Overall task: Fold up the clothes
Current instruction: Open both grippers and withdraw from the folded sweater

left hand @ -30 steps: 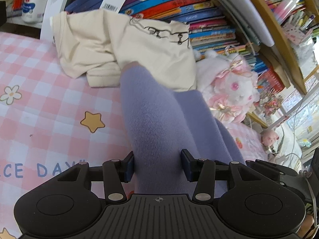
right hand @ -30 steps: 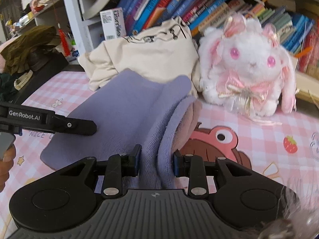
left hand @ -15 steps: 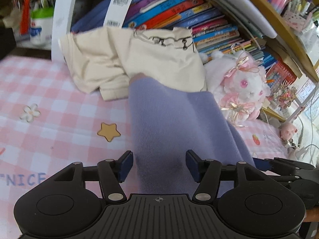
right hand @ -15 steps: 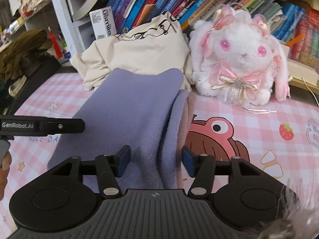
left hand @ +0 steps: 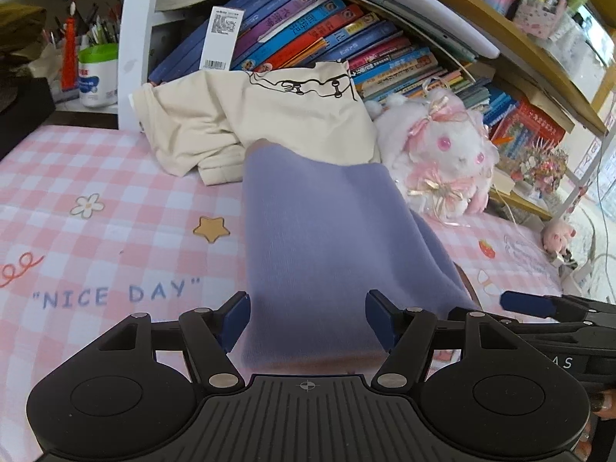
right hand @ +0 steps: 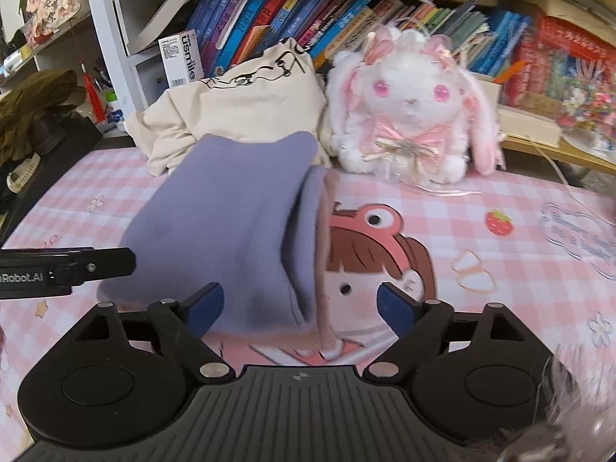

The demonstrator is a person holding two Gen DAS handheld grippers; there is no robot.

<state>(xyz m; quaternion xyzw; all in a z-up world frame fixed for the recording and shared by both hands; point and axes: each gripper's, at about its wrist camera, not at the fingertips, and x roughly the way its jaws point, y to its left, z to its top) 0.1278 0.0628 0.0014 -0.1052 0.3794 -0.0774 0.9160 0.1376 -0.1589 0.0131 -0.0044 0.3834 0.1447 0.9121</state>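
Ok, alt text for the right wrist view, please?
An open right gripper sits at the near edge of a folded lavender knit garment on a pink checked cartoon mat. Behind lie a crumpled cream shirt and a white plush bunny.

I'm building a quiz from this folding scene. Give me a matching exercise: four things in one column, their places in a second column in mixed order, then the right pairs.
Things:
1. purple garment
2. cream shirt
3. plush rabbit
4. white box

Places:
A. standing among the books on the shelf
B. crumpled against the books, behind the purple garment
C. lying folded on the pink checked cloth, between the two open grippers
D. sitting to the right of the cream shirt

Pairs: 1-C, 2-B, 3-D, 4-A
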